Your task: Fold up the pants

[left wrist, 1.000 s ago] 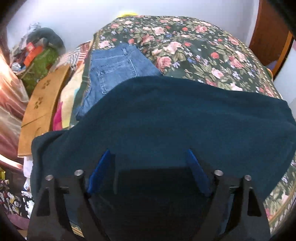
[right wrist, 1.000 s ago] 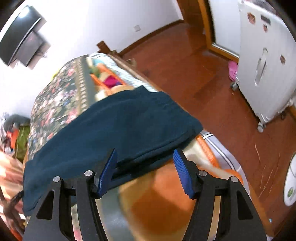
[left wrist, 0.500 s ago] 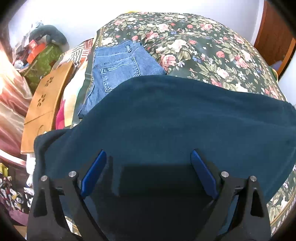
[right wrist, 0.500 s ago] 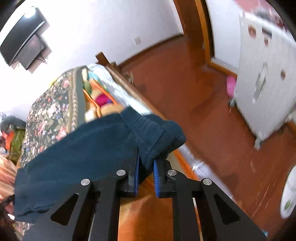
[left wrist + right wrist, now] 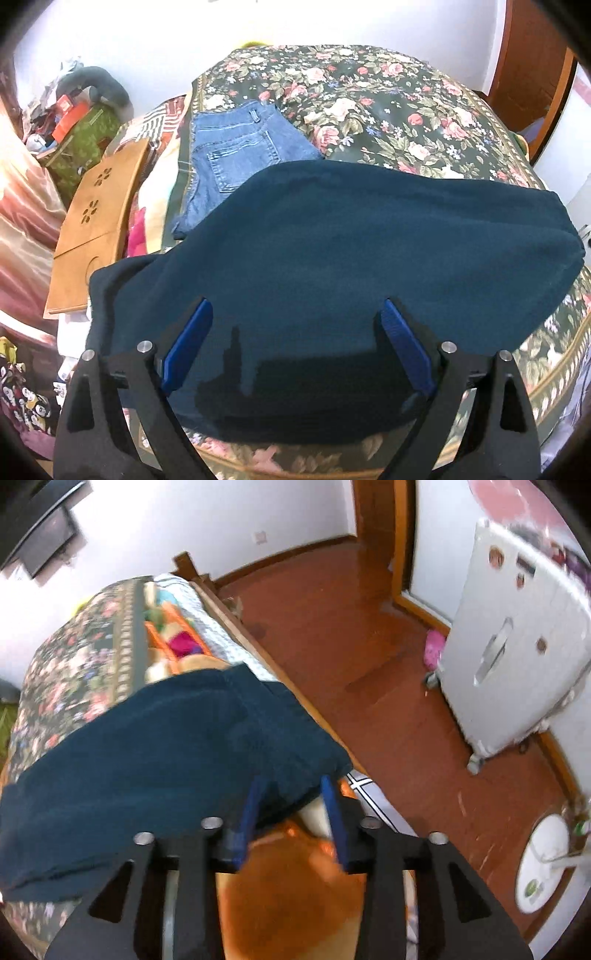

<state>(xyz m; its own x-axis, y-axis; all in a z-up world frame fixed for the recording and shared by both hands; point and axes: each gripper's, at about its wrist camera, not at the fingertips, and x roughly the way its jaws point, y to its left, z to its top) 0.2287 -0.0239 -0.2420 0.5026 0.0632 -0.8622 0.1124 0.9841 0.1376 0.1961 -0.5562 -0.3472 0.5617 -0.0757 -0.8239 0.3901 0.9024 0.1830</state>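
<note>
I see the bed with its dark floral-print bedspread (image 5: 388,96) filling most of my left view; across its near edge lie the dark teal fleece pants (image 5: 332,251), folded into a broad band, their right end bunched at the bed's corner above the reddish wooden floor (image 5: 351,646); beyond them a pair of folded blue denim jeans (image 5: 236,147) lies flat, partly covered by the teal cloth; my left gripper (image 5: 295,343) hovers above the pants, its blue fingers (image 5: 188,343) spread wide and gripping nothing; my right gripper (image 5: 291,808) is opening, the corner of the pants loose between its fingers, which no longer pinch it
</note>
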